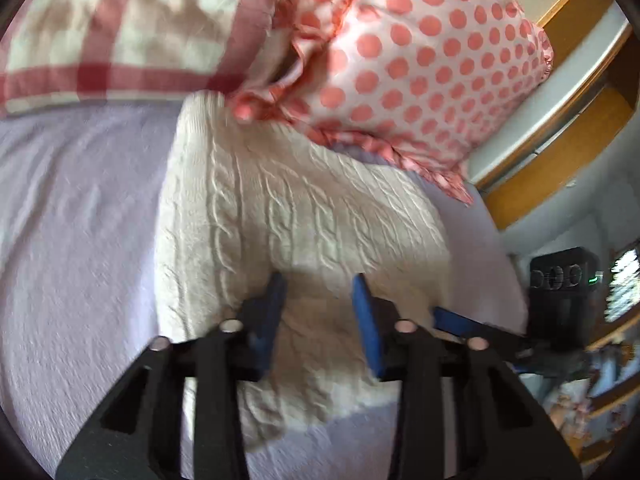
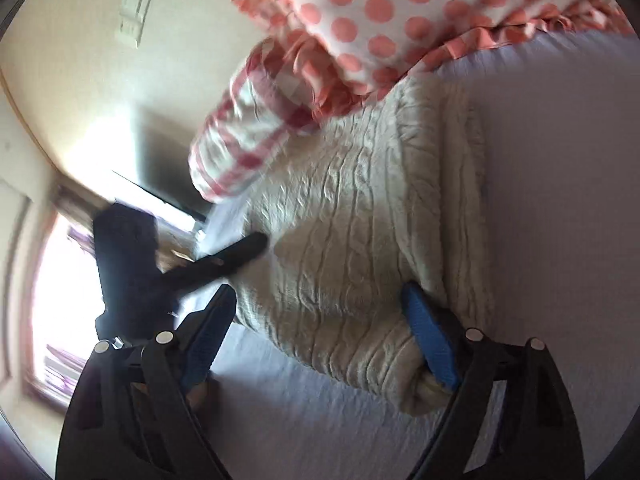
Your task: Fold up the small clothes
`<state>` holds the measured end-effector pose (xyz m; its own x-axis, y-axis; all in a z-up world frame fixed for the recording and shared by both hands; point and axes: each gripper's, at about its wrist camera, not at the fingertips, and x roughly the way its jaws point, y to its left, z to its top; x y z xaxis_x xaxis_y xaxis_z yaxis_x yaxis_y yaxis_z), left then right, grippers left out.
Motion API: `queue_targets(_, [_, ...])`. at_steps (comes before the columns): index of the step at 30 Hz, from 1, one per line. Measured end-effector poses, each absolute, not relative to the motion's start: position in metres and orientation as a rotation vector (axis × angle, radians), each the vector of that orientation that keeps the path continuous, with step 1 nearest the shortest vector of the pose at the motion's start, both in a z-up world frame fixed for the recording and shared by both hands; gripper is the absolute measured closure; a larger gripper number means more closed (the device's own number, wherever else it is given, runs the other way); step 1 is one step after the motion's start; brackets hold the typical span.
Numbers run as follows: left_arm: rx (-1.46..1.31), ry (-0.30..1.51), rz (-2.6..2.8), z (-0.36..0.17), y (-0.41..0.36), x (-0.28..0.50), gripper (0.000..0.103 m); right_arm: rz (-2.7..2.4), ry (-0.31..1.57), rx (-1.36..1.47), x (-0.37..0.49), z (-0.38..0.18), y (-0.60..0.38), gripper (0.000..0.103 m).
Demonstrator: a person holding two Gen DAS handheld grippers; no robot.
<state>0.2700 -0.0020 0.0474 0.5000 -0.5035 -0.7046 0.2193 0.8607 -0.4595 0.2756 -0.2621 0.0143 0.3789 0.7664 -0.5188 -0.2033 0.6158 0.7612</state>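
A cream cable-knit sweater [image 1: 288, 216] lies folded on the lilac bedsheet [image 1: 72, 240]; it also shows in the right wrist view [image 2: 352, 240]. My left gripper [image 1: 320, 296] is open, its blue pads hovering over the near end of the sweater with nothing between them. My right gripper [image 2: 320, 308] is open wide, its blue pads either side of the sweater's near edge. The other gripper's blue finger [image 1: 460, 322] shows at the sweater's right edge in the left wrist view, and the left gripper's dark body [image 2: 224, 260] shows in the right wrist view.
A pink polka-dot pillow [image 1: 432, 64] and a red checked pillow [image 1: 120, 28] lie at the head of the bed, overlapping the sweater's far end. A wooden bed frame [image 1: 560, 168] runs on the right. A bright window [image 2: 60, 280] is at the left.
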Motion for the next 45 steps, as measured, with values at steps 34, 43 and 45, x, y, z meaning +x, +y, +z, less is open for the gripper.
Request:
queue_targets(34, [0.019, 0.950, -0.115, 0.014, 0.012, 0.137, 0.005, 0.098, 0.995, 0.017, 0.149, 0.001, -0.228, 0.001])
queue_targets(43, [0.077, 0.970, -0.100, 0.010, 0.006, 0.140, 0.002, 0.082, 0.981, -0.005, 0.145, 0.001, -0.223, 0.001])
queue_targets(45, [0.078, 0.971, -0.100, 0.010, 0.006, 0.141, 0.002, 0.085, 0.981, -0.005, 0.145, 0.001, -0.225, 0.001])
